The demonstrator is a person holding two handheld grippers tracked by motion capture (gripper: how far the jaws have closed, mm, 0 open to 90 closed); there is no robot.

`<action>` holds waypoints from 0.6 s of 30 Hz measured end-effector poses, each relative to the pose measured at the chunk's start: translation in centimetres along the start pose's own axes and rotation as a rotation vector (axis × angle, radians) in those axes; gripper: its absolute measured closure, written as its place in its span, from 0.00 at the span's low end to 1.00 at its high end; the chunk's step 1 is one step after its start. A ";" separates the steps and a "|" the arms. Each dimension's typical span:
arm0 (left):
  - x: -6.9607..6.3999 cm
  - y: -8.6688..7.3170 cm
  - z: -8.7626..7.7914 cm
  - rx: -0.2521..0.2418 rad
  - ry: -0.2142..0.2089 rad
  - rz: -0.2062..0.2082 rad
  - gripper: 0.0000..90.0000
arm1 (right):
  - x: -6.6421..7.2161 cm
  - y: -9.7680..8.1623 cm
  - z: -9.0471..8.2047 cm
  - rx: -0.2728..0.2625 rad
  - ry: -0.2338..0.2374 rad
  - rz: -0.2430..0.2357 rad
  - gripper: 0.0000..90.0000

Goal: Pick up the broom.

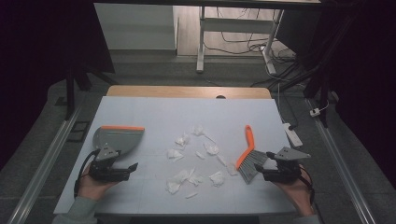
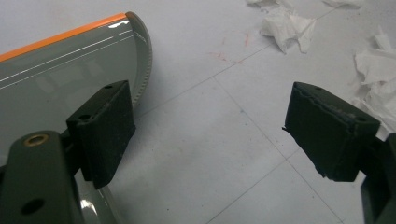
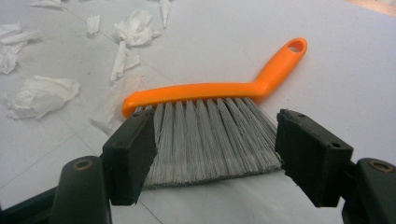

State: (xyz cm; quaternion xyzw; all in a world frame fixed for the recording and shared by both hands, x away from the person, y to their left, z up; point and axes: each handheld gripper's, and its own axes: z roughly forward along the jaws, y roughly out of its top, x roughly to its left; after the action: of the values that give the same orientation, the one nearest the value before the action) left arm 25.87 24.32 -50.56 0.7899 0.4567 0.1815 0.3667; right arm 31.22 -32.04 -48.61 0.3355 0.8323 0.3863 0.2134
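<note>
spread right tongs [image 3: 215, 154] just before brush [image 3: 210, 121] bristles; spread left tongs [image 2: 205, 135] beside dustpan [image 2: 70, 70]

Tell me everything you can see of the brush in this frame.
The brush has an orange plastic-looking back with a bent handle ending in a hanging hole, and grey bristles fanning toward the camera. It lies flat on the white table at its right side, right of the paper scraps. The right gripper stands open at the bristle ends, jaws either side; whether they touch is unclear. Nothing grips it.
</note>
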 end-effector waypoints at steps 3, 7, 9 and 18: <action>0.0 0.0 0.0 0.002 0.002 0.001 0.18 | 0.0 0.0 0.1 0.010 -0.003 0.000 0.33; 0.0 -0.1 0.1 0.002 0.002 0.001 0.18 | 0.1 0.1 0.2 0.025 -0.007 -0.004 0.33; 0.0 -0.1 0.1 0.003 0.002 0.000 0.18 | 0.2 0.1 0.2 0.028 -0.005 -0.002 0.33; 0.1 0.4 0.3 0.003 0.004 0.003 0.18 | 0.3 0.4 0.2 0.048 -0.010 0.012 0.33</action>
State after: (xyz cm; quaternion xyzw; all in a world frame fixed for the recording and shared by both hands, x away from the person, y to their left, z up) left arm 26.32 24.17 -50.48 0.7907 0.4568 0.1828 0.3642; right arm 31.34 -31.51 -48.43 0.3473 0.8383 0.3657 0.2073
